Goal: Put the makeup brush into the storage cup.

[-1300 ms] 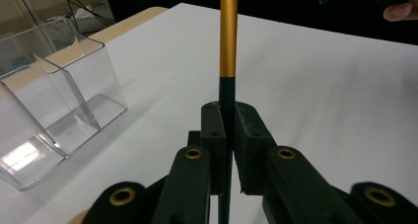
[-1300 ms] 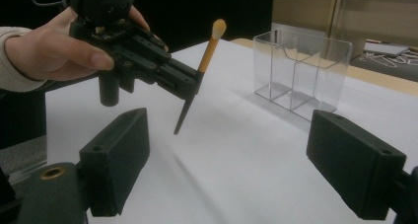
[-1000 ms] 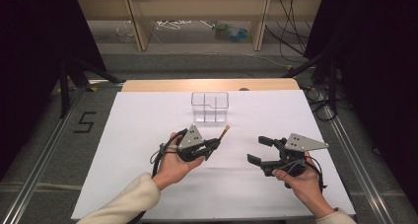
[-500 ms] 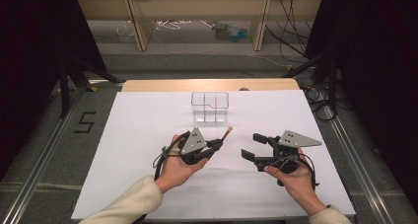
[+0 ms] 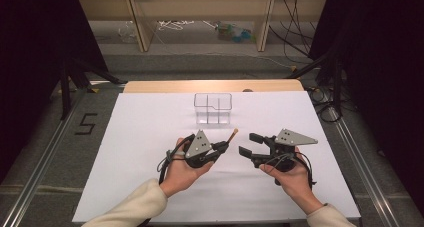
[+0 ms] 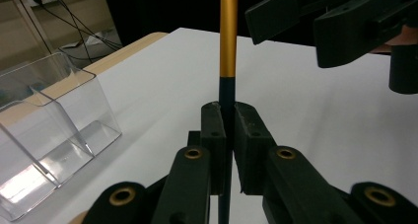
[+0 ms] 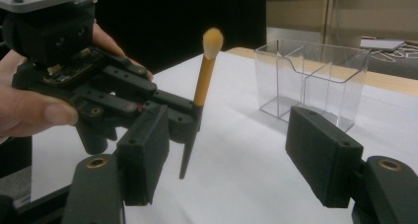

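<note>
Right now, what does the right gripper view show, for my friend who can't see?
A left hand-held gripper holds a small makeup brush upright, orange bristles on top. A clear plastic organizer stands behind on the white table, and the right hand-held gripper is open in front.

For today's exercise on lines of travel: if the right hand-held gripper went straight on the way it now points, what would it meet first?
Probably the brush held in the left hand-held gripper. The right hand-held gripper points at it with jaws apart, having just been closing with nothing between them. Depth is hard to judge.
</note>
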A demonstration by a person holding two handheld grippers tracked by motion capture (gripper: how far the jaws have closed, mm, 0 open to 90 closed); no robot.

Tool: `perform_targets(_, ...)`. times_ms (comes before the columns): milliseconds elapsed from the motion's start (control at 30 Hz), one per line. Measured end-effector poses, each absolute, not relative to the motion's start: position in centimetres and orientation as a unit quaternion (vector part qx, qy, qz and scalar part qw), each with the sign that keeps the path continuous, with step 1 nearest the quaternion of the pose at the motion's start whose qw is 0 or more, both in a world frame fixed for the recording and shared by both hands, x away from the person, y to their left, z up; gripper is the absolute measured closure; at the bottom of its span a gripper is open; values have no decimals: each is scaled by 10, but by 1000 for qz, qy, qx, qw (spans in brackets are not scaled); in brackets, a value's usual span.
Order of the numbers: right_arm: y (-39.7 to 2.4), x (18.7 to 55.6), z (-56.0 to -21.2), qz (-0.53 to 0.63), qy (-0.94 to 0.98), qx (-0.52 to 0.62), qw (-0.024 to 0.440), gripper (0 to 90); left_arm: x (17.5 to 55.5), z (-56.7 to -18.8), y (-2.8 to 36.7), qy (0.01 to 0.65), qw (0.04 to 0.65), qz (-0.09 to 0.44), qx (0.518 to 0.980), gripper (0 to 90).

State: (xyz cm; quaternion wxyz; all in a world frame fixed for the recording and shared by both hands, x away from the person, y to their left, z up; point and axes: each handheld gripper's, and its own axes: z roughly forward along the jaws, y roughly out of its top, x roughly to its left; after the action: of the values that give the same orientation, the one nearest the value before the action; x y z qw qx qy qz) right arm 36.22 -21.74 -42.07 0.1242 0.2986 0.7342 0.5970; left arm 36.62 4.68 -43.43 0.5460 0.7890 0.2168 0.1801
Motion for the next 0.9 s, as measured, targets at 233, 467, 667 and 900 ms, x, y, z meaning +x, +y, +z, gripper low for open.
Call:
perform_targets(233, -210, 366, -419, 601, 730, 304, 115, 382, 365, -434, 44, 214, 547, 181, 789, 832)
perform_targets(467, -202, 371, -418, 606, 727, 301, 119, 409, 365, -435, 44, 214, 548, 183, 787, 832)
perform_targets(667, -197, 373, -418, 605, 727, 303, 114, 452, 365, -434, 44, 212, 547, 185, 788, 832)
perform_targets(900, -192, 375, -418, 613, 722, 303, 109, 547, 365, -435, 43, 214, 549, 184, 787, 832)
